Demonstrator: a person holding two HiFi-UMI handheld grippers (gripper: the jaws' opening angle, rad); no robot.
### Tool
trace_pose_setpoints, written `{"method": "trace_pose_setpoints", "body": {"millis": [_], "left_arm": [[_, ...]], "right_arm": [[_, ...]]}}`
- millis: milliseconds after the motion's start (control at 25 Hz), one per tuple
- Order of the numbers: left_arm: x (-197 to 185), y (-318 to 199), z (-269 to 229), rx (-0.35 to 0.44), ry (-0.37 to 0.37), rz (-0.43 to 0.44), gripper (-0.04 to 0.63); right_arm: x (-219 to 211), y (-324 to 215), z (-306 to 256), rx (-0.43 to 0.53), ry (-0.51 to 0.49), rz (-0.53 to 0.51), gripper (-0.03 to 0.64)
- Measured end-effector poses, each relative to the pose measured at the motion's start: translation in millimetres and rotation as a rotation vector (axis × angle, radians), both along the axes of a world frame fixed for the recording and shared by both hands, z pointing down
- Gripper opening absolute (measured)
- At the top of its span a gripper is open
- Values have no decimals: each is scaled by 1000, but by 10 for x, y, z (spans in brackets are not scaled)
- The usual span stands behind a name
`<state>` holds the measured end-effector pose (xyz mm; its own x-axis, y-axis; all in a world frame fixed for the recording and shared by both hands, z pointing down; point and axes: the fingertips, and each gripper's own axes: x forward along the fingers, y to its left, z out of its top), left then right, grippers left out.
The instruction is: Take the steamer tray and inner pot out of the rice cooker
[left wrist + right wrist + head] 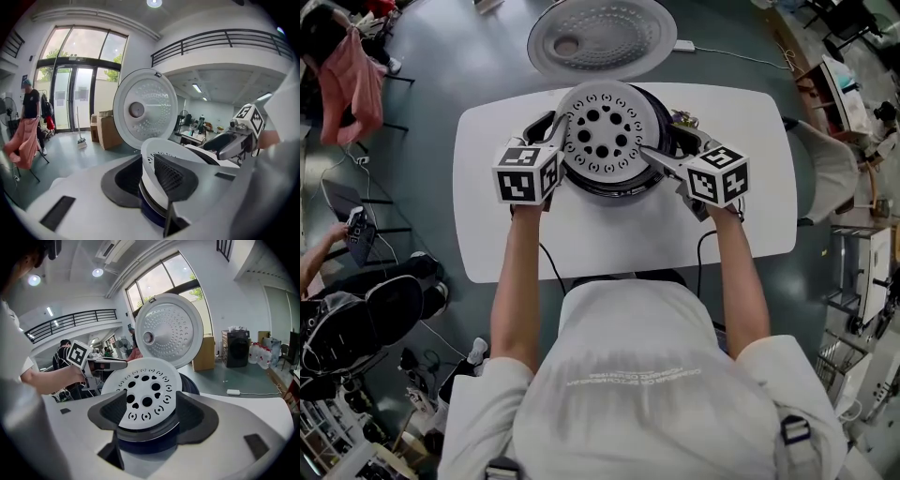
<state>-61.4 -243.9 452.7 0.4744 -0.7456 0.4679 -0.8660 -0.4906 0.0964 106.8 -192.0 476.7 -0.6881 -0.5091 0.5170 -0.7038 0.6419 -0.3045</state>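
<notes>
1. White counter (487, 206) holds everything: the left gripper (149, 176) squeezes its fingers (176, 180) narrow on the round white steamer tray with holes (602, 131).
2. The right gripper (149, 408) has wide fingers around the tray, not pinching.
3. The tray sits tipped over the black round rice cooker (609, 186).
4. Lift slowly and level, so it can't slip.

The steamer tray (145, 399), white and full of holes, sits tilted on top of the dark rice cooker (147, 442). The right gripper (152, 413) has its jaws spread wide either side of the tray's near edge. The left gripper (121, 364) reaches the tray's far left rim. Behind the tray the open lid (169, 329) stands upright.
</notes>
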Motion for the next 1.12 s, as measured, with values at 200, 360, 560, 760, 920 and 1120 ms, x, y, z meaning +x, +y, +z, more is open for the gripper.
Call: {"method": "trace_pose_setpoints", "body": {"millis": [200,360,560,760,920,1120], "left_arm": [[-99,161,-84,5,3,-25,89],[-307,235,-31,-20,-1,-50,84],[-439,155,66,-49,18,-72,71],[-517,168,119,-45,36,-54,92],[-551,200,176,-84,83,-56,133],[-688,276,223,-144,280,-156,76]], "right_arm": [[-18,50,-43,-10,10,-13,321],[-171,6,-27,-49,33,-54,319],[-345,-144,-21,-108,44,-101,271],[-466,-151,36,-160,48,-94,198],[-487,-211,-40,-156,21,-52,170],[-645,-224,-135,-133,18,-33,153]]}}
